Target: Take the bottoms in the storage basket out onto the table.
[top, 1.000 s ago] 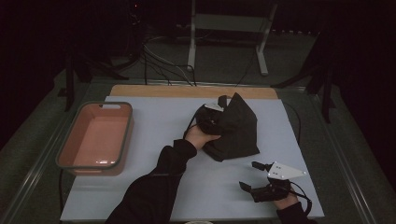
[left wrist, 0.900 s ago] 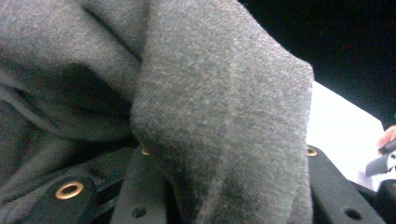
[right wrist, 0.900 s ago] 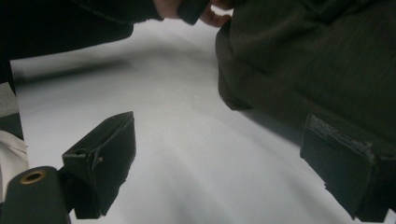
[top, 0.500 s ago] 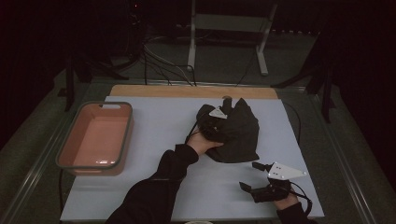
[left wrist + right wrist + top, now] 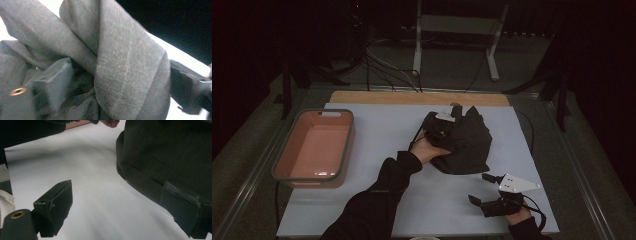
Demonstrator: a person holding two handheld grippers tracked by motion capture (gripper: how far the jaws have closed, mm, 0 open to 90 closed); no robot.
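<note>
Dark grey woven cloth garment (image 5: 464, 142), crumpled into a heap, lies on the white sheet (image 5: 377, 130) covering the bench, right of centre. Left gripper (image 5: 443, 125) sits on the heap's upper left part, the person's left hand (image 5: 428, 149) behind it at the cloth's left edge. In the left gripper view a thick fold of the grey fabric (image 5: 125, 65) runs between the two jaws; the jaws have just been opening and now stand wide, the left one clear of the fold, so the cloth is loose between them rather than pinched.

Right gripper (image 5: 484, 189) rests low over the sheet near the bench's front right corner, just in front of the garment's lower edge and apart from it. Its jaws are spread wide with only bare sheet between them; in the right gripper view the dark cloth (image 5: 170, 155) lies beyond the right-hand jaw.

Salmon-pink rectangular plastic tub with a grey-green rim (image 5: 287, 150) stands at the bench's left edge, well apart from the garment.
</note>
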